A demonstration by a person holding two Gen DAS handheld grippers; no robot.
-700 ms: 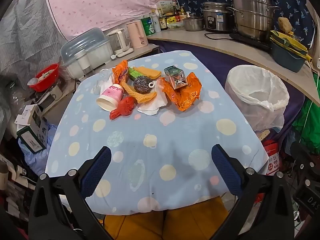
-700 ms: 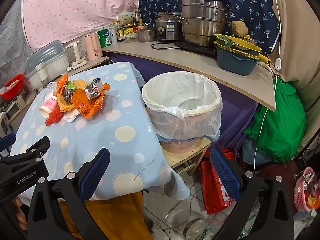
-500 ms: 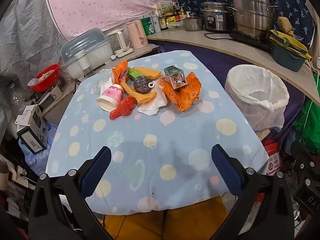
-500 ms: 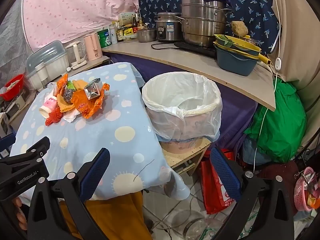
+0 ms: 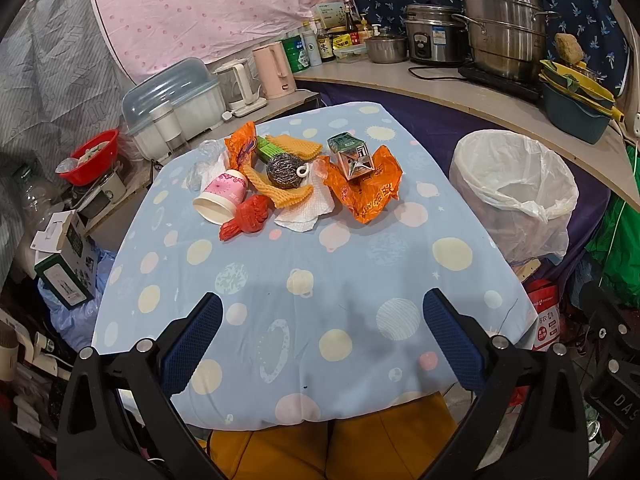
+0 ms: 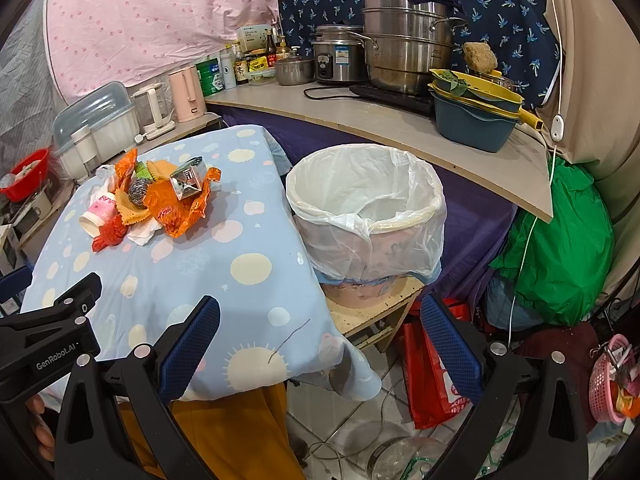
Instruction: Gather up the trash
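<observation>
While my left gripper (image 5: 320,336) hangs wide open and empty over the spotted blue tablecloth (image 5: 320,264), the heap of orange wrappers and crumpled trash (image 5: 296,176) sits at twelve o'clock. Only the right view shows my equally open right gripper (image 6: 320,340) and, at one o'clock, down into the white-lined round bin (image 6: 366,204).

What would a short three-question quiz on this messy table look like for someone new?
1. True or false: the left tongs hold the paper cup.
2. What lies on the orange wrapper? A) silver carton B) red bowl
3. Fill in: the lined bin stands beside the ___.

Key: 1 false, both tongs stand open and empty. 2 A. 3 table.
</observation>
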